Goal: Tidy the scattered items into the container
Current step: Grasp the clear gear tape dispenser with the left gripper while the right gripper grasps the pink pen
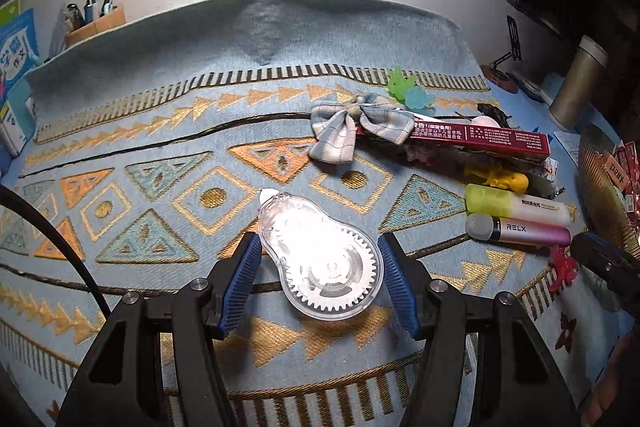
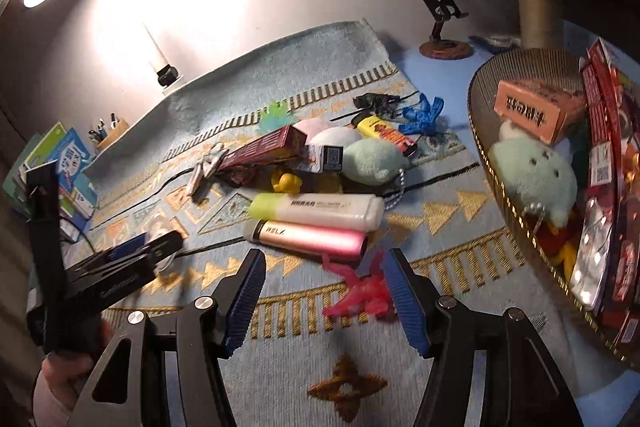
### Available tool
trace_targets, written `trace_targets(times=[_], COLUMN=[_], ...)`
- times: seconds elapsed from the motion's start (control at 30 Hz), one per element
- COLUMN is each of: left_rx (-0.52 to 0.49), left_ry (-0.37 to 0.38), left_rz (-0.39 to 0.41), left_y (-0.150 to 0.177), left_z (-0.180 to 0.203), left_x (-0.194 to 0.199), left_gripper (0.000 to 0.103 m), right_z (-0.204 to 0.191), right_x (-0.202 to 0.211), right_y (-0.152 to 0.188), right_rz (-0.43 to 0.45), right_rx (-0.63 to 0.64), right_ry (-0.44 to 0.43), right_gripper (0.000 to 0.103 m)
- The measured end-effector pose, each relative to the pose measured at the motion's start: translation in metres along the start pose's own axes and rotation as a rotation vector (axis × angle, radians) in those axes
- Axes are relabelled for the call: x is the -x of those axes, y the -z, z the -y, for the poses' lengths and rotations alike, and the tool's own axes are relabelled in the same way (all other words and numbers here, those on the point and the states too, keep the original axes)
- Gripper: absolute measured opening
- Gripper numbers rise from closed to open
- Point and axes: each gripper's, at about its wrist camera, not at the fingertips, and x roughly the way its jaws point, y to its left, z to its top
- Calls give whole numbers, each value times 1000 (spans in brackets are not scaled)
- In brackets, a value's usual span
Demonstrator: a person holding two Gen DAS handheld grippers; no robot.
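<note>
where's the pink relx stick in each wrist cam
Left wrist: pink RELX stick lies at the right, just below the yellow highlighter.
Right wrist: the stick lies centre frame, ahead of the open right gripper, below the highlighter.
Shared landmark: the highlighter, parallel beside it.

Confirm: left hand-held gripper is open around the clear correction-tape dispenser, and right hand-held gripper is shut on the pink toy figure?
Not quite. The right hand-held gripper is open, not shut: in the right wrist view the pink toy figure lies on the mat between its spread fingers. The rest holds: the left hand-held gripper is open around the clear correction-tape dispenser.
</note>
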Motion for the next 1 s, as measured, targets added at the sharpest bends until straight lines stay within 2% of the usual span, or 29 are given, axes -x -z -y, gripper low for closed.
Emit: trace_targets(times=[0.07,0.13,0.27,0.5,0.57,0.7,0.83,0.93,1.0], left_rx=[50,105,187,241,245,208,165,153,157], left_ry=[0,20,44,88,95,86,64,59,64], left_rz=[19,38,59,63,60,66,85,87,85], left_y=[-2,-1,1,3,4,4,4,4,4], left_z=[-17,-35,-55,-63,-64,-56,-47,-45,-46], left_x=[3,6,7,6,6,7,11,11,10], left_gripper=[58,58,58,58,58,58,58,58,58], right_z=[0,2,-25,-76,-81,-82,-90,-100,-105], right_x=[-17,-26,-20,-16,-13,-19,-33,-47,-54], right_y=[-9,-9,0,28,31,22,14,17,20], right_rz=[-60,-104,-92,-208,-195,-145,-157,-171,-173], right_rx=[-4,-16,110,247,264,304,317,353,362], right_ry=[19,-46,-85,-336,-296,-124,-106,-51,-27], right_gripper=[60,61,61,61,61,61,59,48,36])
